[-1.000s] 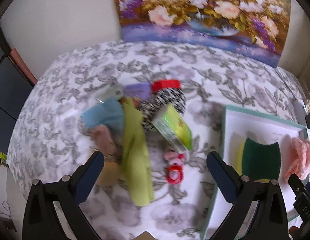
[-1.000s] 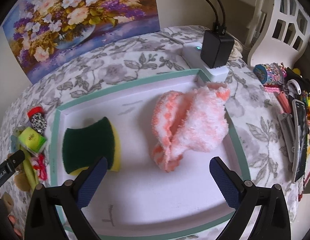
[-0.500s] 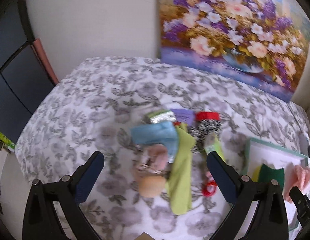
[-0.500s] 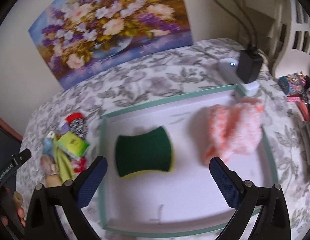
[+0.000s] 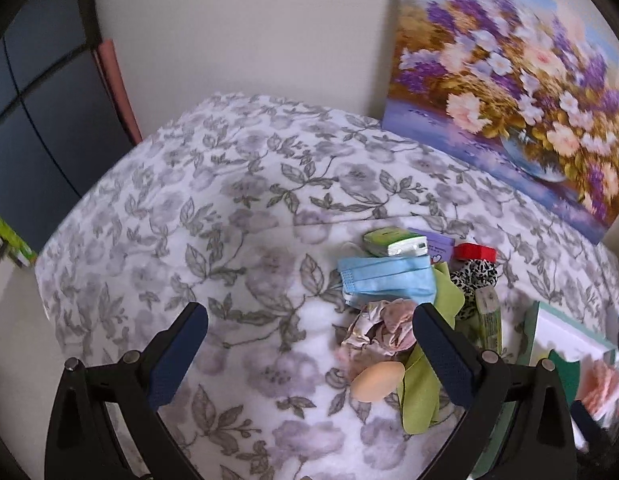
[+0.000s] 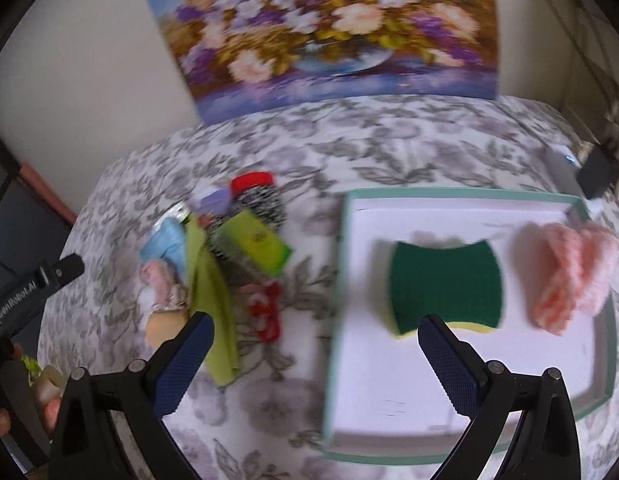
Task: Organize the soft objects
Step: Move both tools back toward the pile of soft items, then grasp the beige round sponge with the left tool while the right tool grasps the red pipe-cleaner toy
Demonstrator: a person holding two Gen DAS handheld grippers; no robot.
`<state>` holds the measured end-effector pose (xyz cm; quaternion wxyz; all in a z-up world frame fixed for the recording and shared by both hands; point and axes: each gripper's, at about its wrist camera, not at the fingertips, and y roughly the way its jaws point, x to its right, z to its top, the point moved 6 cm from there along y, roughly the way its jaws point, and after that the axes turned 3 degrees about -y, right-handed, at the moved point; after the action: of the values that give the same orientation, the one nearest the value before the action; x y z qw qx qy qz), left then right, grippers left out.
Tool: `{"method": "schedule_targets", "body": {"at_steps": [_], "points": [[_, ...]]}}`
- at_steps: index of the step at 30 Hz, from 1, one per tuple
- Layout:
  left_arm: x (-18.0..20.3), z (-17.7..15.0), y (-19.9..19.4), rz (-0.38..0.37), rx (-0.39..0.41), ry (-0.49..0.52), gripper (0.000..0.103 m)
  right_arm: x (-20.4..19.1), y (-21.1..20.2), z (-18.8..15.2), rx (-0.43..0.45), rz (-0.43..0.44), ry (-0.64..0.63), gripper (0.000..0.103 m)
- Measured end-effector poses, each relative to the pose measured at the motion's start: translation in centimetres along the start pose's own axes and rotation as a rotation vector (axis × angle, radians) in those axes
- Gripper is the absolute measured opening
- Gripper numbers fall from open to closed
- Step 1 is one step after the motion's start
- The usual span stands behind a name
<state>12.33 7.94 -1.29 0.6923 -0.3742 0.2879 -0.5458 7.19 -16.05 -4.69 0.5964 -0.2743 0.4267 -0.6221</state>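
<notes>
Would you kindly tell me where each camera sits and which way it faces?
Left wrist: on the left gripper, looking forward and down at the pile, mask foremost; its own open fingers show.
Right wrist: on the right gripper, facing the tray and sponge; its open fingers, the left gripper and a hand show.
Shared: pile, tray, painting.

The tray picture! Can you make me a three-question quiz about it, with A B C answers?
1. Where is the green sponge?
A. inside the tray
B. on the flowery cloth
C. on the painting

2. How many things lie in the tray?
A. one
B. two
C. four

3. What is the right hand-held gripper doing?
A. squeezing the sponge
B. holding the blue mask
C. open, holding nothing

Answers:
1 A, the sponge lies on the tray's white floor.
2 B, only the sponge and the fluffy pink cloth are there.
3 C, its jaws stand wide apart with nothing between them.
</notes>
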Motion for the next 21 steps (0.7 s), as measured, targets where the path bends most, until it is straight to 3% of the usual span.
{"method": "schedule_targets", "body": {"at_steps": [3,7,16,21], "points": [[-1.0,-0.2,0.8,-0.011,-0.030,-0.035,0.102,-1.8,1.0,-0.1,-0.010,-0.007,-0.068,0.100],[-1.7,-1.1,2.3,0.006,-0.106,-0.053,0.102,-3.0,2.5,-0.3,-0.039,0.014,-0.097,0.087],[-0.7,-5.0,6.9,-0.071,-0.334,-0.164,0.102,-3.9,6.1,-0.9,-0.102,0.010,-0.143,0.066],[0.0,-6.3,8.1,-0.099,-0.387,-0.201,0.102,-3.6,7.7,-1.4,-0.139,0.007,-0.142,0.059]]}}
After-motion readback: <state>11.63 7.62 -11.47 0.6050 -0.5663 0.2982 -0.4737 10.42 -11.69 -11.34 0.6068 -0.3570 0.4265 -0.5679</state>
